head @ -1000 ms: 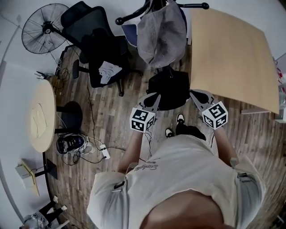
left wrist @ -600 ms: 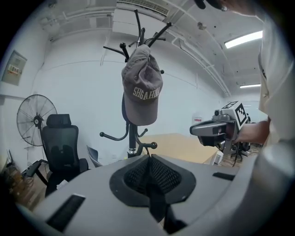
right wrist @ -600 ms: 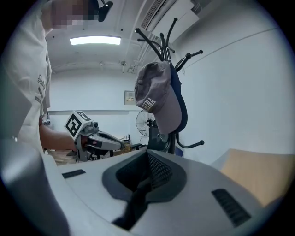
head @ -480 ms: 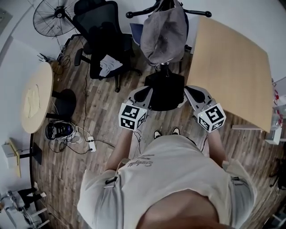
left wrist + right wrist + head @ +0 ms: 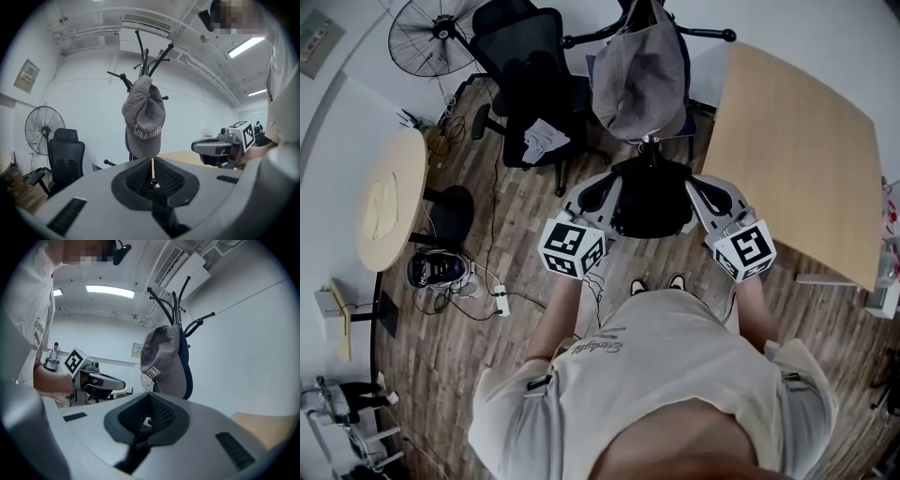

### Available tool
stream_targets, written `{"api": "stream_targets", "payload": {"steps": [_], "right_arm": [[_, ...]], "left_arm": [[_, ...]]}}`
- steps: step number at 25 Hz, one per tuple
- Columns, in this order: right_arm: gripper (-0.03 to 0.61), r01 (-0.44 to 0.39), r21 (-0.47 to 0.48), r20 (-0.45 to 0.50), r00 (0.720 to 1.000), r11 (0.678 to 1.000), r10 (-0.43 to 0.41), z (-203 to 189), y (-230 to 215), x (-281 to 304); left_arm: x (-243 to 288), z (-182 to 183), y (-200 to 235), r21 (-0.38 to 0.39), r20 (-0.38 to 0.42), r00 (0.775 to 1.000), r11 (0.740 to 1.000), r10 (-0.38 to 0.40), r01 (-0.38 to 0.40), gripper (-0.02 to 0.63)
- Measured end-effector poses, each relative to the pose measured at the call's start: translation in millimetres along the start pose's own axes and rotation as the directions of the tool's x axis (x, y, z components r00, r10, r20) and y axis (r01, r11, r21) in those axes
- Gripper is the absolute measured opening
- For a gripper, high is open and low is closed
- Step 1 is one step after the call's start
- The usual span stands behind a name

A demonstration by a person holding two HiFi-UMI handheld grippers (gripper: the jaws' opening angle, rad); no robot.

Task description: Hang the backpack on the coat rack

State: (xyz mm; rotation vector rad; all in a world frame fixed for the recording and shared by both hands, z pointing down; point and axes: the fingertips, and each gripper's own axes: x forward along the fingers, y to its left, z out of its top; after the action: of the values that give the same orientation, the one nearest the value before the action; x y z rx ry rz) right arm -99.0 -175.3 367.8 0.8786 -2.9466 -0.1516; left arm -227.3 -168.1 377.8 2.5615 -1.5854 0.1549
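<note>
Seen from above, a person in a pale shirt stands on a wood-plank floor with a tool in each hand. The black backpack (image 5: 652, 202) is at the centre of the frame, held up between the two tools just ahead of the person's shoes.

The left tool (image 5: 602, 195) is at the backpack's left edge and the right tool (image 5: 705, 195) is at its right edge. In the left gripper view, the left tool (image 5: 152, 173) has its jaws pressed together on a dark strap (image 5: 161, 211) that runs down toward the camera. In the right gripper view, the right tool (image 5: 149, 416) is likewise pinched shut on a dark strap (image 5: 129, 453).

The coat rack (image 5: 649, 141) stands just beyond the backpack at the top centre, its black hooks spreading outward. A grey cap (image 5: 642, 70) hangs on it, and the backpack is not on any hook. Both gripper views look up at the rack (image 5: 145, 56) (image 5: 176, 301) and the cap (image 5: 144, 119) (image 5: 164, 359).

A light wooden tabletop (image 5: 797, 150) fills the upper right. A black office chair (image 5: 534, 75) and a standing fan (image 5: 431, 37) are in the upper left, and a round table (image 5: 384, 206) is at the left edge
</note>
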Motion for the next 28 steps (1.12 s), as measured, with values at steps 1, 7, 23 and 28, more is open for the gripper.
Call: {"api": "stream_targets", "payload": {"steps": [1, 7, 23, 28], "right_arm": [[-0.006, 0.005, -0.008, 0.006, 1.0, 1.0, -0.005, 1.9, -0.4, -0.2], [-0.006, 0.026, -0.013, 0.003, 1.0, 1.0, -0.026, 0.6, 0.4, -9.2], [-0.006, 0.058, 0.016, -0.026, 0.998, 0.998, -0.058, -7.0, -4.6, -13.6], [-0.006, 0.071, 0.025, -0.037, 0.997, 0.997, -0.07, -11.1, -8.2, -13.4]], "left_arm": [[0.7, 1.2, 0.9, 0.011, 0.002, 1.0, 1.0, 0.009, -0.009, 0.025], [-3.6, -7.3, 2.0, 0.048, -0.02, 0.999, 0.998, 0.05, -0.049, 0.025], [-2.6, -20.4, 10.4, 0.047, -0.043, 0.998, 0.998, 0.053, -0.051, 0.025], [-2.6, -23.2, 11.5, 0.048, -0.051, 0.997, 0.998, 0.053, -0.051, 0.025]]}}
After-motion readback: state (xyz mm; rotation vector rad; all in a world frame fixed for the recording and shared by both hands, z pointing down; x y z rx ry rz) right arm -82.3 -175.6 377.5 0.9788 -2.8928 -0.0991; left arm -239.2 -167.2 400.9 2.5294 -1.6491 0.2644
